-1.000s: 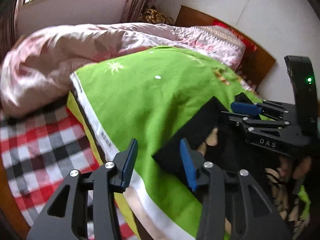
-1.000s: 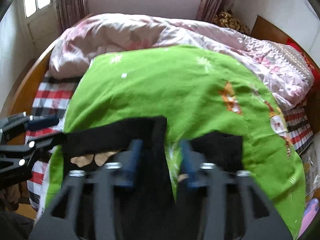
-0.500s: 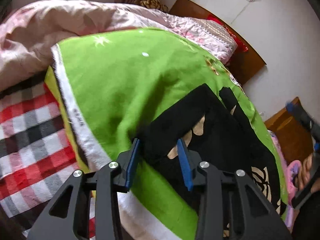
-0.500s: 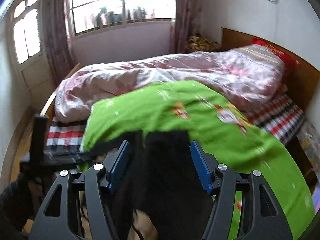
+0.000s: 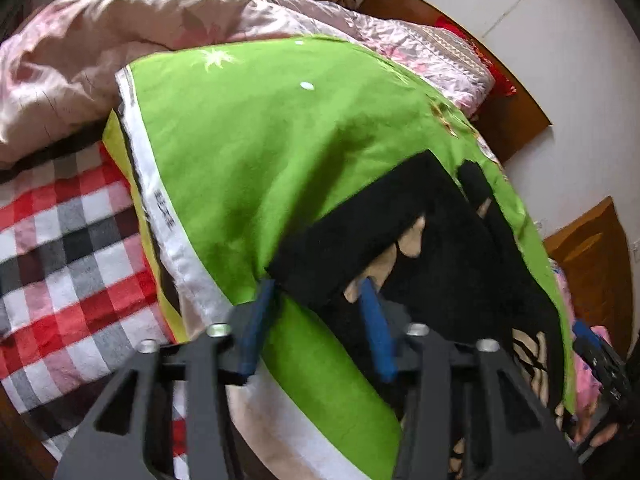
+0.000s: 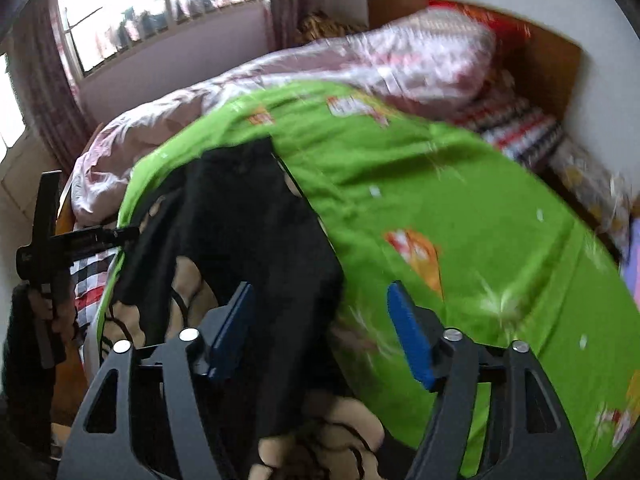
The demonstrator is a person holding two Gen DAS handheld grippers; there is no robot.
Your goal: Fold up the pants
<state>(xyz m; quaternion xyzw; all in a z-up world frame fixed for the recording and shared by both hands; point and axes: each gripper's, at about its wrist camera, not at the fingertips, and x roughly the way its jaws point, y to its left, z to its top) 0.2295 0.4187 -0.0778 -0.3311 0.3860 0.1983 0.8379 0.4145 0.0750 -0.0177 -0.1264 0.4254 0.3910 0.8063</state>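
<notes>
1. Left tongs (image 5: 316, 320) stand parted, straddling the near corner of the black pants (image 5: 432, 248), which run away to the right across the green blanket (image 5: 248, 152).
2. Right tongs (image 6: 320, 328) gape, empty; pants (image 6: 248, 232) lie lengthwise ahead between the fingers, slightly left.

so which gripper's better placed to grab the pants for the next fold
Probably the left gripper: its open jaws already straddle a corner of the black pants on the green blanket. The right gripper is open too, over the pants' edge.
</notes>
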